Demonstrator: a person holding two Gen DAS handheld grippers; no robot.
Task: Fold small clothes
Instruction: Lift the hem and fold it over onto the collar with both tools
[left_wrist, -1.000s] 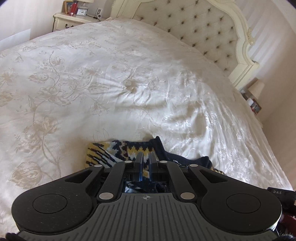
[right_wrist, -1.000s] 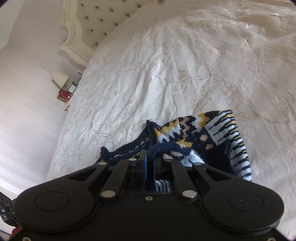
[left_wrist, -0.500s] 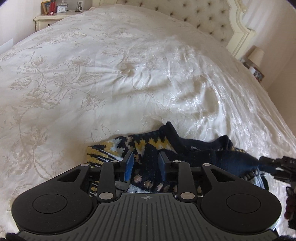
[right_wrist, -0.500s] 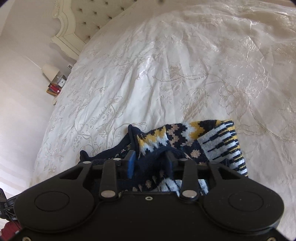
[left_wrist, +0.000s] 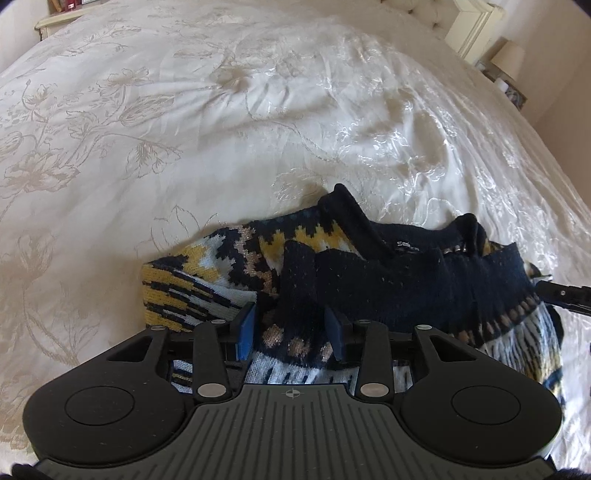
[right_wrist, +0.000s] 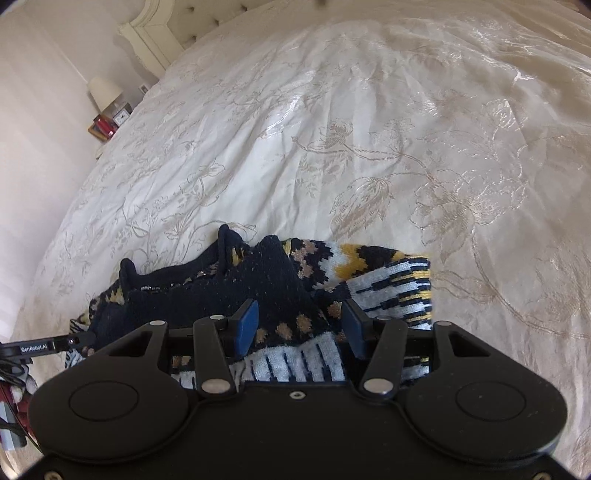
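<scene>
Cream embroidered bedspread (left_wrist: 229, 122) fills both views, and on it the navy, yellow and white patterned sweater (left_wrist: 369, 280) now lies folded over on itself — a second ago both grippers were pinched shut on its cloth. Left gripper (left_wrist: 291, 328) has just been opening, its jaws narrowly parted with the knit hem loose between the blue pads; right gripper (right_wrist: 301, 328) stands wider, cloth between, unpressed — both tilted steeply down, lower than before.
</scene>
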